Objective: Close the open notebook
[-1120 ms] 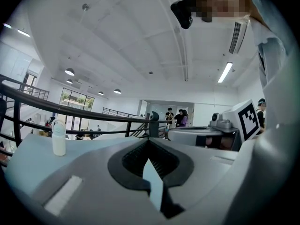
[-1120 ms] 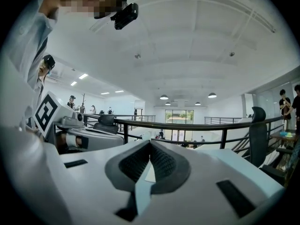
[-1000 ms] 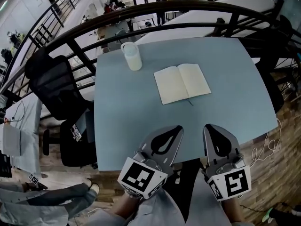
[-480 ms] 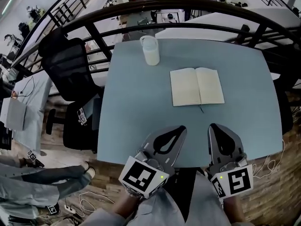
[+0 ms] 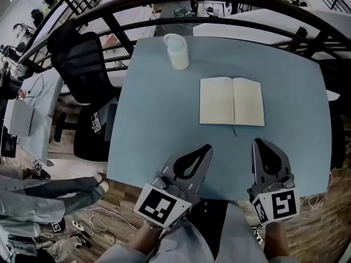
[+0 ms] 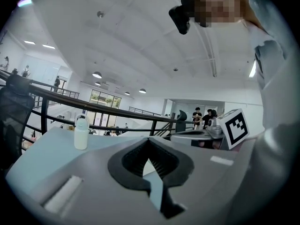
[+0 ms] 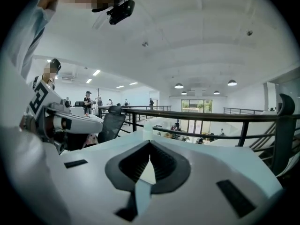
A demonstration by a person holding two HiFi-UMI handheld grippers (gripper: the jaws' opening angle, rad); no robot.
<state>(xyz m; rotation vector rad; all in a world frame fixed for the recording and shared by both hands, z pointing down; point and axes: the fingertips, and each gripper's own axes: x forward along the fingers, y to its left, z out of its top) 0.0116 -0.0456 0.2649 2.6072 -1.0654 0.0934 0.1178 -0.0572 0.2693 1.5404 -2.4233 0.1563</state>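
Left gripper (image 5: 206, 146): its jaws are sitting fully together with nothing between them, and it is hovering over the near edge of the table (image 5: 153, 130).
Right gripper (image 5: 259, 142): it is also pressing its jaws together on nothing, hovering just near of the notebook's right page.
Notebook (image 5: 232, 101): it is lying open and flat, pages up, on the right half of the table, beyond both grippers and touching neither.
Risk: shut tips would be pushing, not pinching, so the notebook could be sliding across the smooth top instead of folding.
Risk: a tip catching a single page could be creasing it.
Container: a white capped bottle (image 5: 176, 51) is standing upright at the far edge, well apart; I cannot tell its contents.
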